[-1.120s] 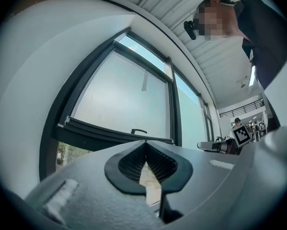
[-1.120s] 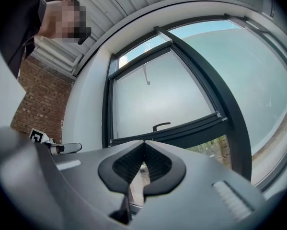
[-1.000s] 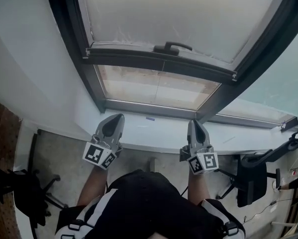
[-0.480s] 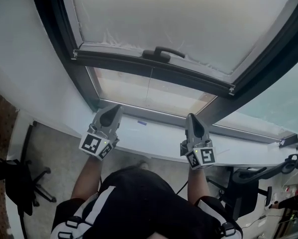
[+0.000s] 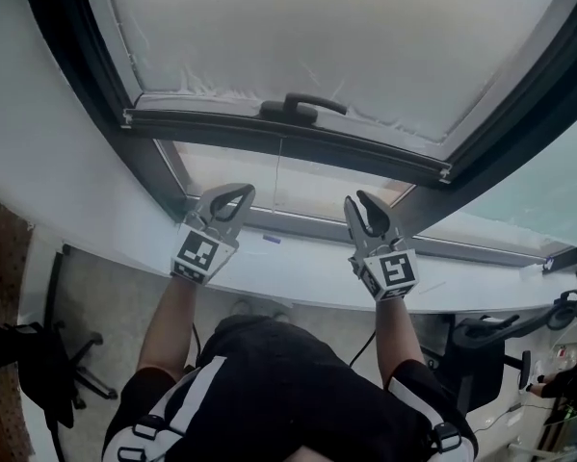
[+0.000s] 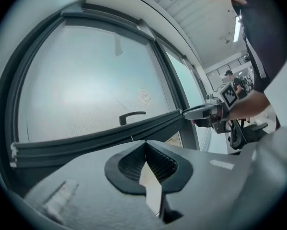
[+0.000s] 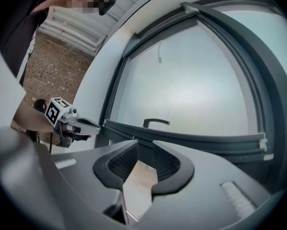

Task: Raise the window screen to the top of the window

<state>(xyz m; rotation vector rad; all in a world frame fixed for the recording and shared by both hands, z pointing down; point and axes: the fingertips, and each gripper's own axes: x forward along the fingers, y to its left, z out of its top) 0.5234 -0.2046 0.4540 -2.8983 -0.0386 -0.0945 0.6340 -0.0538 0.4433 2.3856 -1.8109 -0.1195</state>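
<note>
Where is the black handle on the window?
In the head view the handle sits near the middle, on the dark bottom bar of the pale screen, above the bare pane.

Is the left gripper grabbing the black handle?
No, the left gripper is shut on nothing, and the handle sits apart, farther ahead.

No text, label or number can be read anywhere
</note>
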